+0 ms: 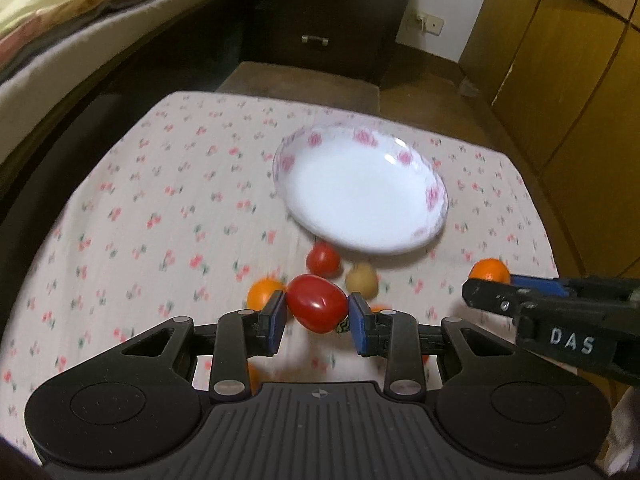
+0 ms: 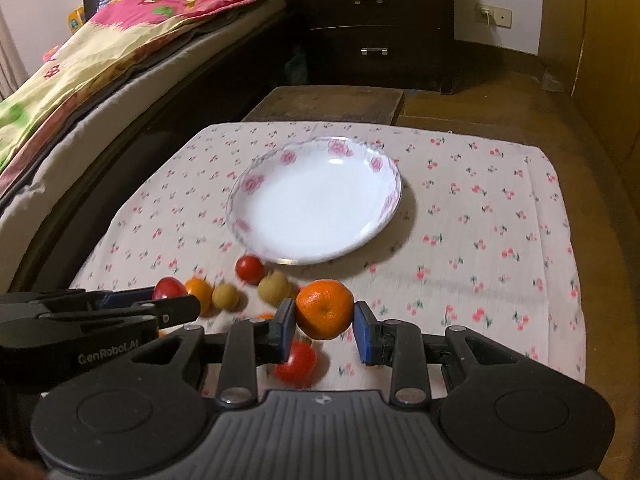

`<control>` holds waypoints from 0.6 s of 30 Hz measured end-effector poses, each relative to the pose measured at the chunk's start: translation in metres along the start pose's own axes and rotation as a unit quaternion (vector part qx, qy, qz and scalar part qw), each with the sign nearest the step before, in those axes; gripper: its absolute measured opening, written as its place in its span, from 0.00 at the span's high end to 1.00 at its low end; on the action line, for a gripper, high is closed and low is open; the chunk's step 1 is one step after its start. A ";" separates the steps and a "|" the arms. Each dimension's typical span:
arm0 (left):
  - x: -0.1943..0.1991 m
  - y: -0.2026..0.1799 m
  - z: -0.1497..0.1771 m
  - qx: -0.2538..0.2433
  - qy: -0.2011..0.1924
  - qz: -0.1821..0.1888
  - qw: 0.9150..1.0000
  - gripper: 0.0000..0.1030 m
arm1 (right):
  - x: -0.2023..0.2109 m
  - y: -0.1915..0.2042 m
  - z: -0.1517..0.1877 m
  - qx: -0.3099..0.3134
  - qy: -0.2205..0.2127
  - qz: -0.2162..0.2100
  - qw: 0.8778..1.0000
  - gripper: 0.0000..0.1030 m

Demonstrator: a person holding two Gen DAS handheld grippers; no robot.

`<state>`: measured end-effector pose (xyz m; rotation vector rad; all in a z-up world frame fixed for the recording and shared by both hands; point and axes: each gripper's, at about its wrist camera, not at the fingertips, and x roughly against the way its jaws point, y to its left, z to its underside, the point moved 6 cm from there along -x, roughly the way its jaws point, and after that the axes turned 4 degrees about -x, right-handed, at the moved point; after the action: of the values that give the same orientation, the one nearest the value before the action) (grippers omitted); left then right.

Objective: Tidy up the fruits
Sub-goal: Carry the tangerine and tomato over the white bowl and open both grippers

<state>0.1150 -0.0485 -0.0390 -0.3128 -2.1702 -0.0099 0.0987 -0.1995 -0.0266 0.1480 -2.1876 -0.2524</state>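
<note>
Red tomato point(image 1: 317, 303) clamped in left gripper point(image 1: 317, 312), orange point(image 2: 324, 309) clamped in right gripper point(image 2: 324, 330); carrying step, next calls for releasing both over the empty plate point(image 2: 256, 184)

Dim, warm indoor light. Glare sits on the plate point(image 1: 360, 188), which shadows the worktop point(image 2: 480, 220). Fisheye bends the edges; fruits blur.

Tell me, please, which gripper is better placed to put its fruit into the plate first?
Probably the right gripper. Its orange hangs almost straight before the empty plate. The left gripper holds a red tomato, but the plate sits off to its right.
</note>
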 end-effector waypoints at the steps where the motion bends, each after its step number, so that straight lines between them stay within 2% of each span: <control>1: -0.003 0.000 -0.006 0.001 -0.002 -0.001 1.000 0.60 | -0.003 0.000 -0.004 0.001 0.000 0.001 1.000 0.69; 9: -0.031 0.000 -0.045 0.002 -0.008 -0.003 1.000 0.60 | -0.029 0.001 -0.038 0.010 0.000 0.003 1.000 0.69; 18: -0.065 -0.002 -0.065 -0.004 0.005 -0.004 1.000 0.60 | -0.066 -0.008 -0.059 0.009 0.014 0.004 1.000 0.69</control>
<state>0.2020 -0.0729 -0.0531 -0.3086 -2.1612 -0.0234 0.1848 -0.2021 -0.0464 0.1515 -2.1629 -0.2235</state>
